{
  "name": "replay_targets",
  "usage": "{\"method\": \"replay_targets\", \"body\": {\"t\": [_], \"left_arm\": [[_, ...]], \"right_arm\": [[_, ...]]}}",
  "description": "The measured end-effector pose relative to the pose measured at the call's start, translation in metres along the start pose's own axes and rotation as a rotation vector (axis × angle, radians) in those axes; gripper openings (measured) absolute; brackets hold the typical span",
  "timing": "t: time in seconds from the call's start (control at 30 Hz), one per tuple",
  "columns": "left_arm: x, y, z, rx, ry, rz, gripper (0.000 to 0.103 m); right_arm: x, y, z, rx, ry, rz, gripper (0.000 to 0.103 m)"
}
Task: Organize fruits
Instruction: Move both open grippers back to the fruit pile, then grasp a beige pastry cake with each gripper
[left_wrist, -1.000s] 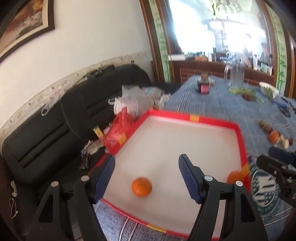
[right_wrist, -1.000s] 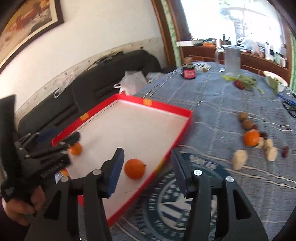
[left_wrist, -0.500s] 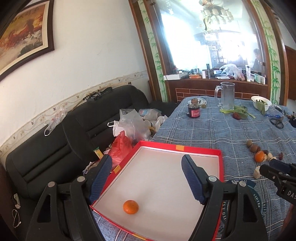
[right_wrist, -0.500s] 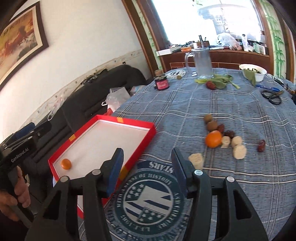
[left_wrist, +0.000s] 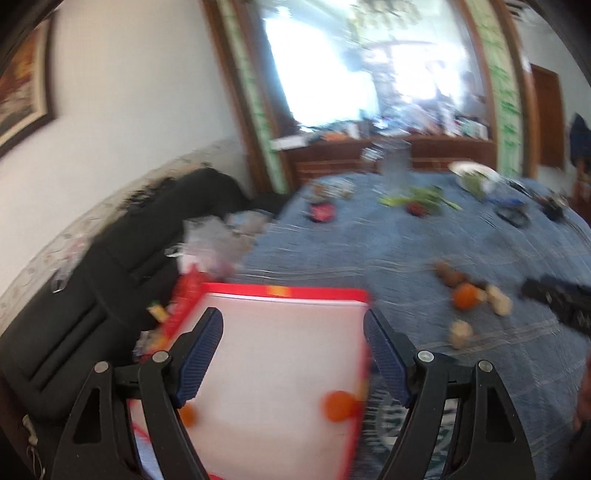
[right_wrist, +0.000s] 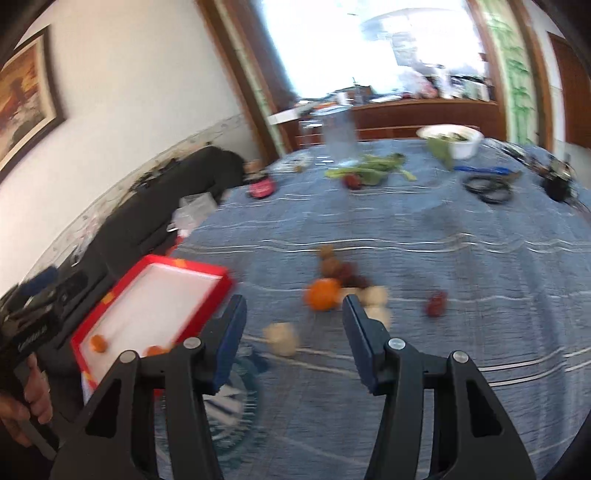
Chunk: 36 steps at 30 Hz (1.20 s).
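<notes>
Two oranges in my red tray (left_wrist: 280, 291), one orange (right_wrist: 323, 294) loose on the counter (right_wrist: 443, 258).
Both my grippers, left (left_wrist: 293, 354) and right (right_wrist: 293, 339), hang released and empty; blurred, perhaps four pale pieces beside that orange.

The whole view is smeared with blur. The left gripper (left_wrist: 293, 349), black arms with ribbed blue pads, hangs with its jaws apart and nothing between them, over a shallow red-rimmed tray with a white floor (left_wrist: 280, 291). Two small orange fruits lie in the tray's near end, one by the left pad (left_wrist: 189, 414), one against the right rim (left_wrist: 339, 405). The tray sits on a blue checked tablecloth (left_wrist: 388, 251). Further right on the cloth a third orange fruit (left_wrist: 464, 295) lies among brown and pale lumps too blurred to name. The black tip of the other gripper (left_wrist: 554, 301) pokes in from the right edge. A black leather sofa (left_wrist: 110, 266) stands to the left
</notes>
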<state>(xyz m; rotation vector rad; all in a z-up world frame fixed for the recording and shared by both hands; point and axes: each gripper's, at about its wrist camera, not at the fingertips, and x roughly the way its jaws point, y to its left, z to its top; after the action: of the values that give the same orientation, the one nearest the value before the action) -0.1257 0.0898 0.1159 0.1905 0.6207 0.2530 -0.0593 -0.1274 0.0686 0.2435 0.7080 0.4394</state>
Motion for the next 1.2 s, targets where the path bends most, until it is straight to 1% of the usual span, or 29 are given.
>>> {"method": "replay_targets", "body": {"t": [0.1, 0.2, 0.27, 0.4, 0.47, 0.57, 0.63, 0.7, 0.73, 0.77, 0.83, 0.87, 0.93, 1.0, 1.07, 1.1, 1.13, 1.17, 1.2], "left_arm": [[0.015, -0.030, -0.001, 0.054, 0.049, -0.070, 0.078], [0.033, -0.060, -0.006, 0.099, 0.116, -0.157, 0.078], [0.041, -0.072, -0.010, 0.105, 0.153, -0.201, 0.078], [0.050, -0.085, -0.015, 0.119, 0.190, -0.245, 0.078], [0.054, -0.088, -0.016, 0.130, 0.199, -0.266, 0.078], [0.058, -0.086, -0.017, 0.125, 0.216, -0.280, 0.078], [0.062, -0.082, -0.017, 0.111, 0.230, -0.289, 0.078], [0.064, -0.081, -0.018, 0.106, 0.237, -0.295, 0.078], [0.064, -0.080, -0.017, 0.105, 0.241, -0.300, 0.078], [0.064, -0.080, -0.018, 0.105, 0.246, -0.309, 0.078], [0.065, -0.083, -0.017, 0.109, 0.251, -0.326, 0.078], [0.066, -0.085, -0.017, 0.110, 0.256, -0.333, 0.078], [0.070, -0.089, -0.015, 0.106, 0.271, -0.353, 0.072], [0.075, -0.096, -0.012, 0.102, 0.283, -0.373, 0.070], [0.083, -0.106, -0.011, 0.102, 0.299, -0.376, 0.067], [0.085, -0.108, -0.011, 0.101, 0.305, -0.377, 0.063], [0.089, -0.114, -0.010, 0.096, 0.316, -0.393, 0.059], [0.092, -0.116, -0.011, 0.092, 0.325, -0.405, 0.057], [0.095, -0.119, -0.011, 0.087, 0.337, -0.408, 0.050]], "right_arm": [[0.002, -0.038, -0.002, 0.067, 0.041, -0.067, 0.056], [0.008, -0.059, -0.005, 0.098, 0.096, -0.123, 0.056], [0.010, -0.063, -0.006, 0.102, 0.114, -0.131, 0.056], [0.017, -0.056, -0.006, 0.084, 0.139, -0.083, 0.056], [0.024, -0.049, -0.004, 0.069, 0.155, -0.074, 0.056], [0.041, -0.034, -0.002, 0.012, 0.194, -0.076, 0.056], [0.055, -0.024, -0.001, -0.037, 0.223, -0.101, 0.056], [0.069, -0.017, -0.001, -0.076, 0.251, -0.133, 0.050], [0.076, -0.014, -0.002, -0.091, 0.264, -0.143, 0.044], [0.083, -0.013, -0.004, -0.105, 0.282, -0.154, 0.035], [0.083, -0.011, -0.005, -0.120, 0.262, -0.178, 0.028], [0.082, -0.012, -0.005, -0.109, 0.261, -0.173, 0.027], [0.077, -0.019, -0.005, -0.082, 0.237, -0.164, 0.027], [0.069, -0.026, -0.003, -0.067, 0.207, -0.165, 0.027], [0.061, -0.033, 0.000, -0.040, 0.183, -0.153, 0.027], [0.058, -0.035, 0.002, -0.028, 0.174, -0.155, 0.027], [0.056, -0.037, 0.003, -0.021, 0.165, -0.156, 0.027], [0.052, -0.039, 0.005, -0.017, 0.154, -0.157, 0.027], [0.051, -0.039, 0.005, -0.016, 0.147, -0.159, 0.027]]}}
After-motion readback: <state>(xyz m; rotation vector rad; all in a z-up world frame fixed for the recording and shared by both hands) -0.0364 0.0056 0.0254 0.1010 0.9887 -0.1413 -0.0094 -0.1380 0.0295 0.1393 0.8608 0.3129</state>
